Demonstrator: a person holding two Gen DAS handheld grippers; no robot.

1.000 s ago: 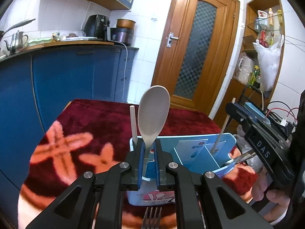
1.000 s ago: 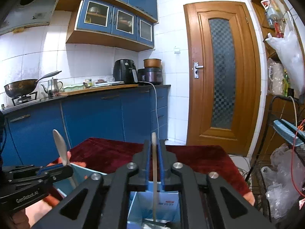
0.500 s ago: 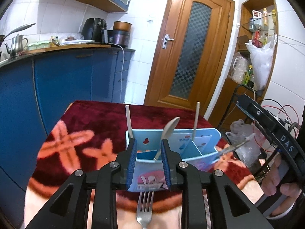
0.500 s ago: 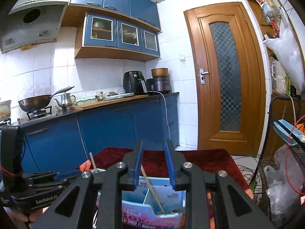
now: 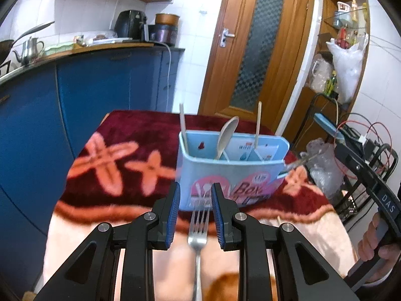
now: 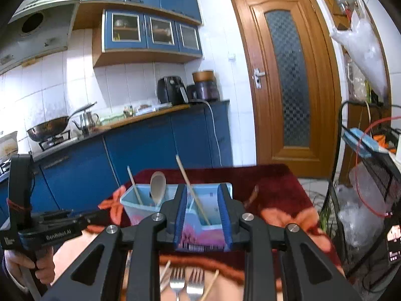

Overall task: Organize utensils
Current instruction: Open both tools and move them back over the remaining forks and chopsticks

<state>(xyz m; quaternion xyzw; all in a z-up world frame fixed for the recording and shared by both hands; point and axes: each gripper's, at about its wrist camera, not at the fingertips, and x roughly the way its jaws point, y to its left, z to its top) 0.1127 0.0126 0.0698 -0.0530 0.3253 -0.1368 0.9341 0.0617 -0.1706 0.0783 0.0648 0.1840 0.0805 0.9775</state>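
Observation:
A light blue utensil box (image 5: pixel 233 173) stands on the red patterned cloth. In it lean a pale spoon (image 5: pixel 226 135) and two chopsticks (image 5: pixel 183 123) (image 5: pixel 258 123). My left gripper (image 5: pixel 195 188) is open just short of the box, with nothing between its pads. A metal fork (image 5: pixel 198 228) lies on the cloth under it. In the right wrist view my right gripper (image 6: pixel 203 195) is open and empty in front of the box (image 6: pixel 140 210), where one chopstick (image 6: pixel 190 188) leans. Two forks (image 6: pixel 178 283) (image 6: pixel 195 283) and loose chopsticks (image 6: pixel 210 286) lie below it.
Blue kitchen cabinets (image 5: pixel 100 87) run along the left. A wooden door (image 5: pixel 258 57) stands behind the table. A black wire rack (image 6: pixel 363 200) with cables and plastic bags crowds the table's right side. A person's hand (image 6: pixel 42 263) holds the left gripper's handle.
The left gripper let go of the spoon and the right gripper let go of a chopstick; both now stand in the box. Both grippers opened and drew back from the box.

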